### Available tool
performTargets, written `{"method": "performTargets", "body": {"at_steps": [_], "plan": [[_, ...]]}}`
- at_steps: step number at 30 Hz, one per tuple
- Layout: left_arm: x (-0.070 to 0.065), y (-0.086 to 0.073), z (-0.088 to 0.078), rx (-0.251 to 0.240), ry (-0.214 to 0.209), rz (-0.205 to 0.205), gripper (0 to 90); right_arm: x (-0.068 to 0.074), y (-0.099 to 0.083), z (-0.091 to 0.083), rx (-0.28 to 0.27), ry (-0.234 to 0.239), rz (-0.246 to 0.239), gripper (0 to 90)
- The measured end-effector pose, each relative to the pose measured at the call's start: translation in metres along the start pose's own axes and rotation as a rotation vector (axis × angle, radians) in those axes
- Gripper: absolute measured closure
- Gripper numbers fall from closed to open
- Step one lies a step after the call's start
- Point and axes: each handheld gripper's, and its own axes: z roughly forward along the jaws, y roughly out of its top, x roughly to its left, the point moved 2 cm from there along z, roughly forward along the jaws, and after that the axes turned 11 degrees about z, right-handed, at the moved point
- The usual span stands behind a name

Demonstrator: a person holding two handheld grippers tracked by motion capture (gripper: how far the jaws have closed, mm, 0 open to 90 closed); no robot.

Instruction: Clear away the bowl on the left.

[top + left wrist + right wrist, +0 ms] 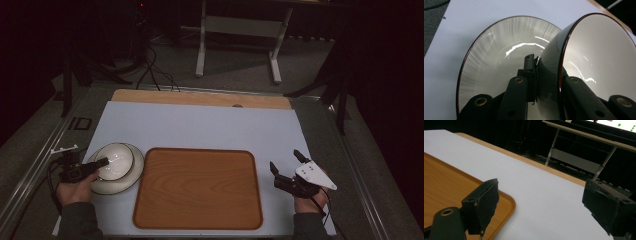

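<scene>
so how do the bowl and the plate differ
The bowl is deep and smooth inside; the plate is shallow, wider, with fine streaks toward its rim. The bowl sits on the plate. The left gripper is clamped on the bowl's wall, not the plate. Both are glossy white with a dark rim.

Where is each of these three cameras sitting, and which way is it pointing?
High view: above the person's side, looking forward and down on the table; both forearms, left gripper and right gripper show.
Left gripper view: rides the left gripper, looking along its jaws, shut on the rim of the bowl over the plate.
Right gripper view: rides the right gripper, looking between its open jaws across the table's far edge.
Shared: the wooden tray appears in the high and right gripper views.
</scene>
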Motion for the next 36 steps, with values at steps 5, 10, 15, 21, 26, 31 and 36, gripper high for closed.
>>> {"method": "performTargets", "body": {"at_steps": [5, 10, 15, 21, 26, 31, 36], "plan": [[0.0, 0.001, -0.003, -0.023, -0.002, 0.0, 80.6, 0.0, 0.0, 0.0, -0.001, -0.001, 0.001, 13.5], [0.0, 0.002, -0.01, -0.071, 0.009, -0.006, 80.6, 0.0, 0.0, 0.0, -0.001, -0.003, 0.0, 13.5], [0.002, 0.002, -0.013, -0.091, 0.013, -0.02, 80.6, 0.0, 0.0, 0.0, -0.002, -0.004, 0.001, 13.5], [-0.001, 0.004, -0.016, -0.111, 0.004, -0.014, 80.6, 0.0, 0.0, 0.0, -0.003, -0.004, 0.002, 13.5], [-0.005, 0.006, -0.018, -0.119, 0.0, 0.0, 80.6, 0.0, 0.0, -0.001, -0.007, -0.005, 0.008, 13.5], [-0.01, 0.007, -0.02, -0.122, -0.005, 0.016, 80.6, 0.0, 0.001, -0.001, -0.011, -0.004, 0.01, 13.4], [-0.015, 0.009, -0.021, -0.132, -0.007, 0.031, 80.5, -0.001, 0.001, -0.001, -0.015, -0.003, 0.014, 13.4]]}}
